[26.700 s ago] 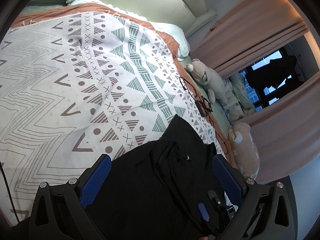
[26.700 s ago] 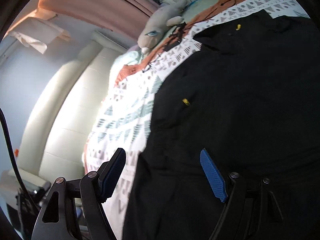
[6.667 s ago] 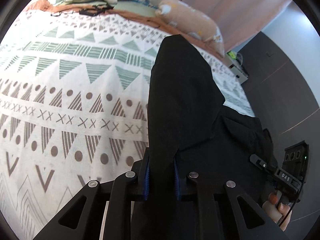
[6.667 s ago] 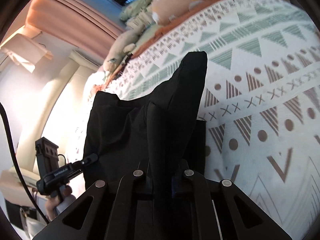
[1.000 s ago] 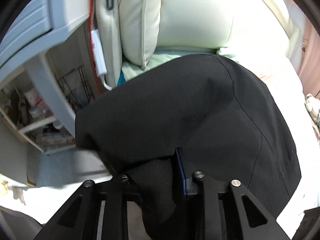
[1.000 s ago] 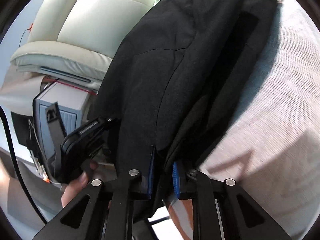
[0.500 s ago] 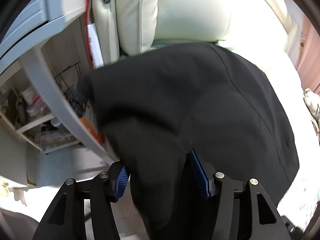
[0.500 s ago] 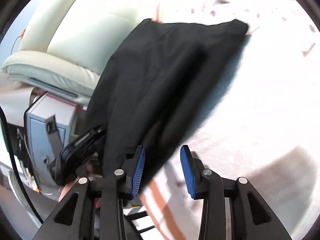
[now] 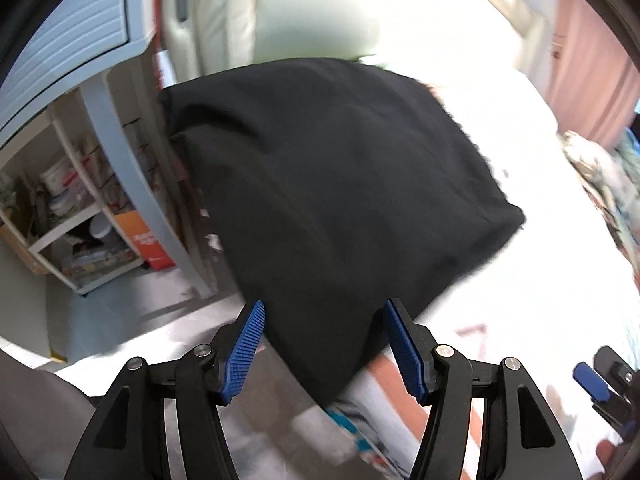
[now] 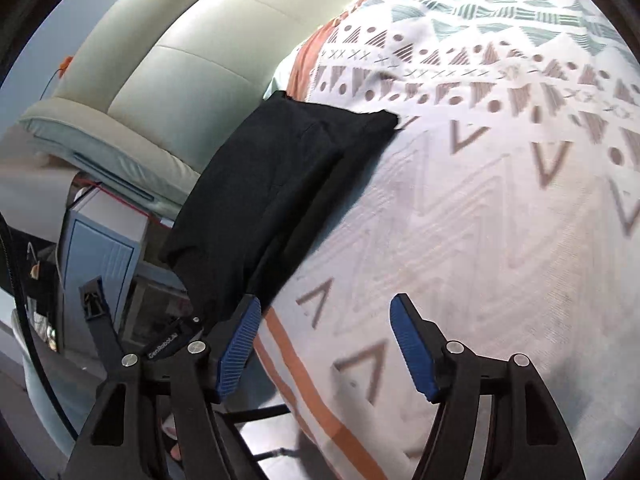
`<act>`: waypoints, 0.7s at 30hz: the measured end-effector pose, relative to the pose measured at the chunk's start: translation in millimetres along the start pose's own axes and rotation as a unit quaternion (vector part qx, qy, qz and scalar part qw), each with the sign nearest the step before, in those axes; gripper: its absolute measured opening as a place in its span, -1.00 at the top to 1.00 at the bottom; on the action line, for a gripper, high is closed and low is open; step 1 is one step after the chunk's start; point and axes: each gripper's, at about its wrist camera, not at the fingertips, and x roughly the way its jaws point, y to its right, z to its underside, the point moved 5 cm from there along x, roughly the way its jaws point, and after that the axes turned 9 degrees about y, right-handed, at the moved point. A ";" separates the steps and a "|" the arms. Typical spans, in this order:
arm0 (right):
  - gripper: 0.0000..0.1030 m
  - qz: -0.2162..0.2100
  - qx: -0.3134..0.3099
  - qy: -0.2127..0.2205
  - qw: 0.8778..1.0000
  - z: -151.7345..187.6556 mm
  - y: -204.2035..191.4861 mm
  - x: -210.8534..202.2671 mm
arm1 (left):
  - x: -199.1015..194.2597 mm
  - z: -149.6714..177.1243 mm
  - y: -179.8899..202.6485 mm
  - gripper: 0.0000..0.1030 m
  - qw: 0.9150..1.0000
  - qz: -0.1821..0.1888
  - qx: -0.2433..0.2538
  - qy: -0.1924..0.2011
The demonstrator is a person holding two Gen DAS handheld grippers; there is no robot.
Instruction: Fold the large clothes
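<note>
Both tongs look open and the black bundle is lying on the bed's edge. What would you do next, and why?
Probably nudge the folded black garment further onto the patterned bedspread. Its near end hangs past the bed's edge, above the floor, and both the left tongs and right tongs are open, holding nothing, so it might slide off.

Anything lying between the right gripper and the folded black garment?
Right wrist view: only bare patterned bedspread separates the open right gripper from the folded black garment, which hangs partly off the bed's corner.
</note>
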 end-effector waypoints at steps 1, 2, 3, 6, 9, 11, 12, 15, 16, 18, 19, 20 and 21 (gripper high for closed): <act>-0.40 0.006 0.002 0.003 1.000 1.1 4.7 -8.2 | -4.8 1.1 5.3 -0.25 1.000 0.005 0.008 0.003; -0.43 0.014 0.004 0.006 1.000 2.3 9.8 -16.8 | -12.5 4.7 13.2 -0.29 1.000 0.010 0.019 0.007; -0.50 0.024 0.006 0.010 1.000 3.8 15.3 -26.9 | -20.2 7.7 21.5 -0.40 0.999 0.017 0.028 0.011; -0.83 0.044 0.005 0.029 0.999 7.3 29.3 -62.5 | -42.5 18.9 40.2 -0.64 0.998 0.033 0.048 0.026; -0.84 0.063 0.004 0.052 0.997 10.2 44.6 -102.6 | -65.8 26.6 59.1 -0.72 0.995 0.049 0.070 0.044; -0.84 0.071 0.004 0.063 0.995 12.3 51.3 -124.3 | -81.8 31.5 71.5 -0.75 0.993 0.060 0.081 0.056; -0.84 0.076 0.002 0.071 0.995 13.6 54.7 -136.8 | -91.3 34.3 78.2 -0.79 0.992 0.067 0.086 0.062; -0.84 0.087 -0.003 0.092 0.992 19.9 63.4 -173.8 | -116.6 41.8 93.3 -0.87 0.988 0.088 0.100 0.080; -0.84 0.091 -0.005 0.097 0.991 22.2 65.6 -183.9 | -122.4 43.7 96.5 -0.88 0.987 0.092 0.104 0.085; -0.84 0.098 -0.011 0.108 0.989 26.9 68.8 -206.1 | -139.2 48.9 106.6 -0.89 0.983 0.103 0.114 0.095; -0.84 0.101 -0.014 0.113 0.988 29.7 69.9 -215.2 | -145.8 50.6 110.8 -0.90 0.982 0.108 0.118 0.099; -0.84 0.104 -0.017 0.118 0.987 32.0 70.7 -224.1 | -154.3 53.3 116.3 -0.90 0.980 0.114 0.123 0.103; -0.84 0.109 -0.022 0.124 0.986 35.4 71.9 -235.6 | -163.3 56.3 121.7 -0.91 0.978 0.120 0.130 0.109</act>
